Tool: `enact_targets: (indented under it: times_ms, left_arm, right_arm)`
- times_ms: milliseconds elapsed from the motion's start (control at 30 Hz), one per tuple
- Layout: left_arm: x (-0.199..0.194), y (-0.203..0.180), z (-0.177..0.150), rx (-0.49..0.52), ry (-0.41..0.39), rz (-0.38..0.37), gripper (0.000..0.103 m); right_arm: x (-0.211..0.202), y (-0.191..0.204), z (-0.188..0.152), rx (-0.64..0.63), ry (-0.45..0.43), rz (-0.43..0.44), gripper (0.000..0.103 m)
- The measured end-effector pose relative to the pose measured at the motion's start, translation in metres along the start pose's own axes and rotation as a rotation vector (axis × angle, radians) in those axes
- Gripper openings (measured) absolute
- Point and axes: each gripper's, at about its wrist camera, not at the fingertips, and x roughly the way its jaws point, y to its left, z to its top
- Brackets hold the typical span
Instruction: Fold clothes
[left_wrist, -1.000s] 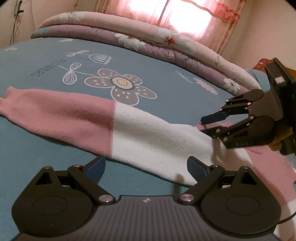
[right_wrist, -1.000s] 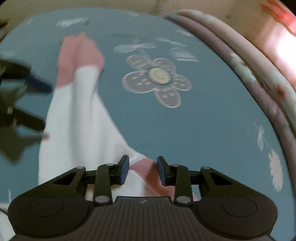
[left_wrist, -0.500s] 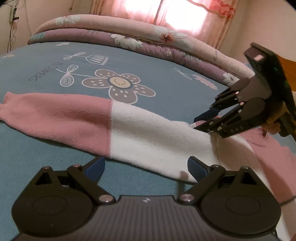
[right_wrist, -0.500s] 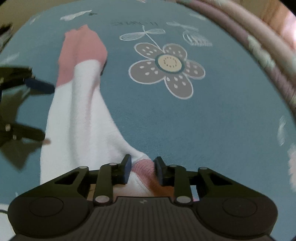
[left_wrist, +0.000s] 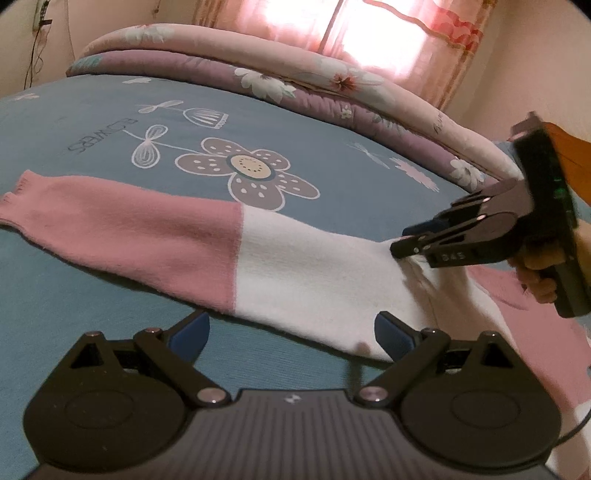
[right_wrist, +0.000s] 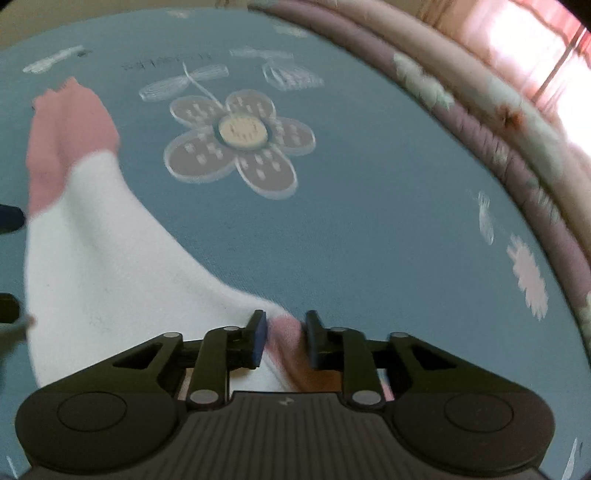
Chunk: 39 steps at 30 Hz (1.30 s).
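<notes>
Pink-and-white fleecy knit sweater (left_wrist: 236, 258) lies on the blue bedsheet with the grey flower print (left_wrist: 332, 173), one long sleeve (left_wrist: 122, 229) stretched flat out to the side, pink cuff end far out, white upper part running back toward the body of the garment. And the right gripper (right_wrist: 283, 334) has a bite on it: fingers drawn in close on a ridge of pink and white fabric, right where the sleeve meets the shoulder. From the left wrist view that same tool (left_wrist: 413, 246) sits low on the cloth, tips pinched together on the white knit. The left gripper (left_wrist: 291, 328) hovers just off the near edge of the sleeve, fingers spread wide, nothing between them.

Judging by that grip, a sleeve fold looks to be the job in hand. To do it well, the pinch wants to hold both layers of knit, not just the top skin, or the sleeve will peel apart as it lifts. This fleece is soft and stretchy, so a slow, low carry should keep it from sagging or dragging the sheet. The free tool could pin or catch the sleeve midway so the fold line lands straight. Watch the cuff: it may trail and bunch
</notes>
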Motion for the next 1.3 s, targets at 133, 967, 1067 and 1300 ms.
enact_targets:
  times_ms: [133,967,1067,1300]
  left_arm:
    - [-0.011,0.008,0.004,-0.035,-0.035,0.043,0.096]
    - [-0.057,0.085,0.016,-0.324,-0.166,0.179,0.096]
    - [-0.056,0.084,0.016,-0.319,-0.162,0.181,0.096]
    - [-0.052,0.082,0.016,-0.308,-0.153,0.185,0.096]
  right_arm:
    - [-0.033,0.016,0.015,0.036,-0.125,0.114,0.055]
    - [-0.032,0.125,0.014,-0.129,-0.033,0.558,0.011]
    - [-0.052,0.105,0.022,-0.111,-0.148,0.527,0.012]
    - [-0.013,0.059,0.047,-0.045,-0.17,0.291,0.015]
